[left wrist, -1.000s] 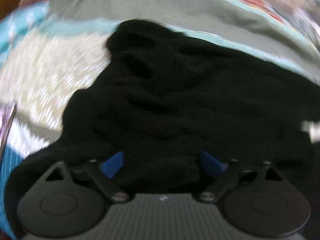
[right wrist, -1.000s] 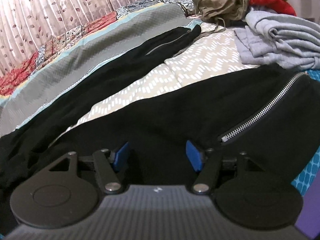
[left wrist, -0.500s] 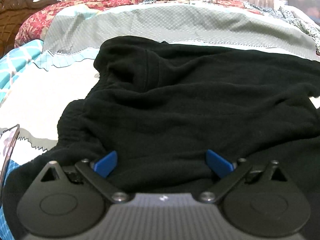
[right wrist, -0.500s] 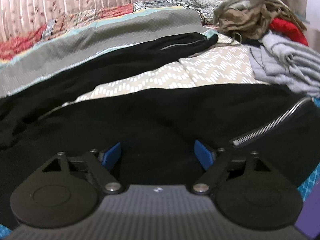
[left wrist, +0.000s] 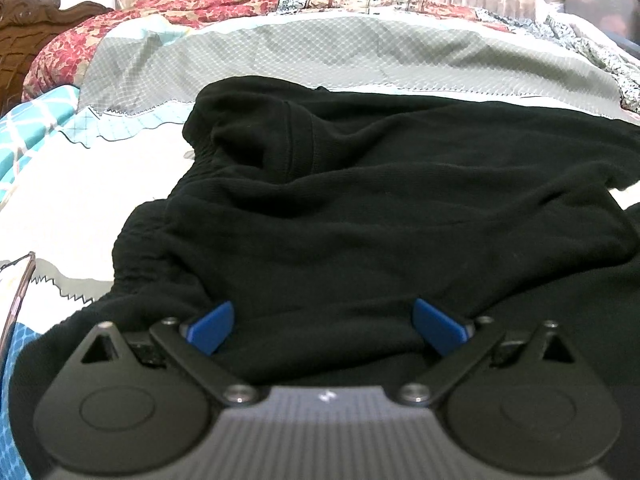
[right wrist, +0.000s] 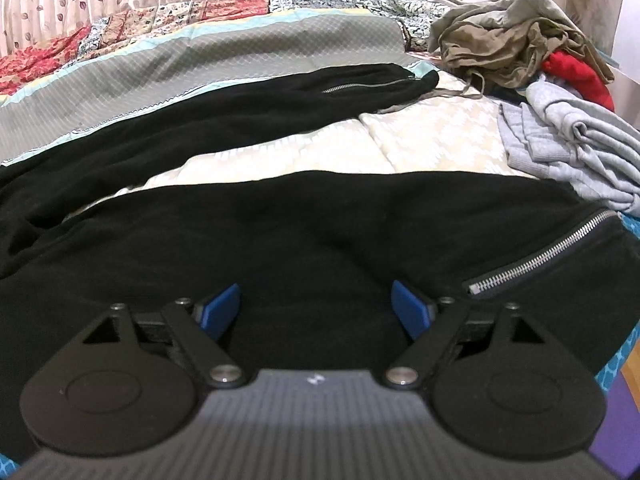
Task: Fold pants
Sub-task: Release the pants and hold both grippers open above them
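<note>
The black pants (left wrist: 380,208) lie spread out on the bed (left wrist: 80,184). The left wrist view shows the top part of the pants, bunched up with a rumpled waistband (left wrist: 140,248), and a brown wooden headboard (left wrist: 24,40) in the far corner. The right wrist view shows other things: the two legs of the pants (right wrist: 280,240) running apart, with the pale bedcover (right wrist: 320,152) between them. The near leg has a silver zipper (right wrist: 548,252), and the far leg (right wrist: 240,120) has a small zipper too. A pile of clothes (right wrist: 520,40) sits near the far end, and grey folded clothes (right wrist: 572,140) lie just beside the near leg.

The left gripper (left wrist: 326,326) has its blue fingers (left wrist: 210,326) wide apart, low over the black cloth. It holds nothing.

The right gripper (right wrist: 318,312) also has its blue fingers (right wrist: 412,308) wide apart, low over the near leg. It holds nothing either.
</note>
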`<state>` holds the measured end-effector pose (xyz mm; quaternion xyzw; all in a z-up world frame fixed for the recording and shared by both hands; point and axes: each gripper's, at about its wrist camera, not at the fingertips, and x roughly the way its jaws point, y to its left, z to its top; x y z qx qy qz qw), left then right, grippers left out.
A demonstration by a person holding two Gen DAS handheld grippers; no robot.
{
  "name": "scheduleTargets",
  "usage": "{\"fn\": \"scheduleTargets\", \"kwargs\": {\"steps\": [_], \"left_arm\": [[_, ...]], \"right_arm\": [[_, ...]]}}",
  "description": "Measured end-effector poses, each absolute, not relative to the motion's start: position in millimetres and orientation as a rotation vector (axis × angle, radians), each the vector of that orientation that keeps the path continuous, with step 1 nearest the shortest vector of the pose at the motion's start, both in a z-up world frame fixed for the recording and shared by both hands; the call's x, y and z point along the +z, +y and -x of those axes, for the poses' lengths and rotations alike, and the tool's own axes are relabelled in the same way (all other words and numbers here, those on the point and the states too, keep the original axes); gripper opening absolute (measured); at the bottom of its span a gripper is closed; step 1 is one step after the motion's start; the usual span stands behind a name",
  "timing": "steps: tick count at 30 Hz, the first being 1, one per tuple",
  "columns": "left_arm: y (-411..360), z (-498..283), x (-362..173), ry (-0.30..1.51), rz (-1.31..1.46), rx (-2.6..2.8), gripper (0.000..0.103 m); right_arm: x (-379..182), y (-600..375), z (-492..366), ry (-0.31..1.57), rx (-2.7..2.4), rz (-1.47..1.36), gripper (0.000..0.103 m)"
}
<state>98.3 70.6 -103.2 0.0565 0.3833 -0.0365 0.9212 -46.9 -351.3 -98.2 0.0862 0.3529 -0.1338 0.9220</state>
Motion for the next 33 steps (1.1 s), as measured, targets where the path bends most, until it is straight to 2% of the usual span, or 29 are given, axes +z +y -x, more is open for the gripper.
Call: {"fn": "scheduleTargets", "kwargs": {"steps": [17, 33], "left_arm": [[68.6, -94.6, -105.6, 0.759, -0.125, -0.066, 0.101], [65.6, -90.2, -106.9, 0.735, -0.124, -0.059, 0.102]], "right_arm": [[-101.7, -346.8, 54.0, 0.666, -0.279, -0.185, 0.091], [-99.3, -340.1, 52.1, 0.681, -0.305, -0.174, 0.091]]}}
